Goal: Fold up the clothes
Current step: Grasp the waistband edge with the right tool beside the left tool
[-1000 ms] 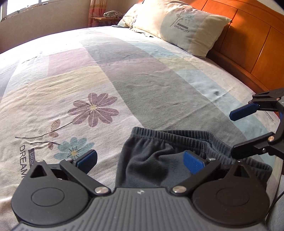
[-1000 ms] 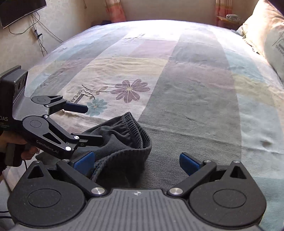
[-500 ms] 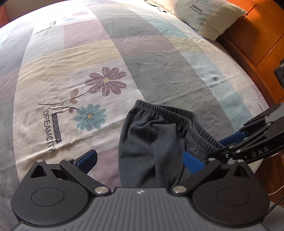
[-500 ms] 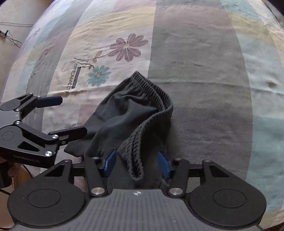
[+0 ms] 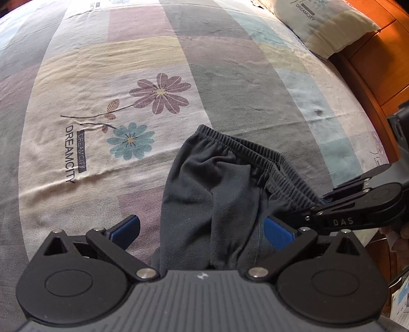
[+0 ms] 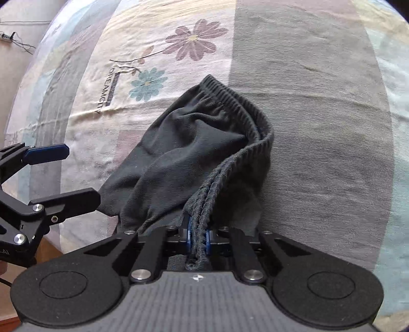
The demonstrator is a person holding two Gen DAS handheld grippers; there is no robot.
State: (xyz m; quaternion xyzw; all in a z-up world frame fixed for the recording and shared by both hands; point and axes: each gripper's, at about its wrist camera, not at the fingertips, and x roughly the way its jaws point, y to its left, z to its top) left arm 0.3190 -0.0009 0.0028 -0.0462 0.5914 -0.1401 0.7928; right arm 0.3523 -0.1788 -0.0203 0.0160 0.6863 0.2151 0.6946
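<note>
Left wrist view.
- Left gripper [image 5: 202, 231]: jaws spread wide, gripping nothing; blue pads [image 5: 127, 228] standing either side of the cloth, apparently placed to close on a fresh hold.
- Dark grey trousers [image 5: 204, 194]: rumpled on the bed, lower part running between the spread jaws and under the gripper body, ribbed elastic waistband [image 5: 240, 145] ahead of the jaws. Not a flat fold; loose creases down the middle.
- Right gripper [image 5: 317, 206]: entering from the right of the jaws, tips drawn together at the waistband's near end; probably to lift that edge clear.
- Floral bedsheet [image 5: 153, 97]: ahead and to the left of the jaws, serving as the folding surface.
- Pillow [image 5: 322, 23] and wooden headboard [image 5: 378, 63]: far ahead, to the right.

Right wrist view.
- Right gripper [image 6: 199, 236]: jaws clenched on the doubled waistband [image 6: 245, 112], the ribbed edge [image 6: 204, 204] pinched between the pads and rising off the sheet, likely for carrying or straightening.
- Dark grey trousers [image 6: 184, 153]: draped ahead and left of the jaws, trailing from the pinched band.
- Left gripper [image 6: 64, 176]: left of the jaws, spread apart, lower finger close to the cloth's left edge; contact not certain.
- Floral bedsheet [image 6: 319, 127]: beneath and ahead.
</note>
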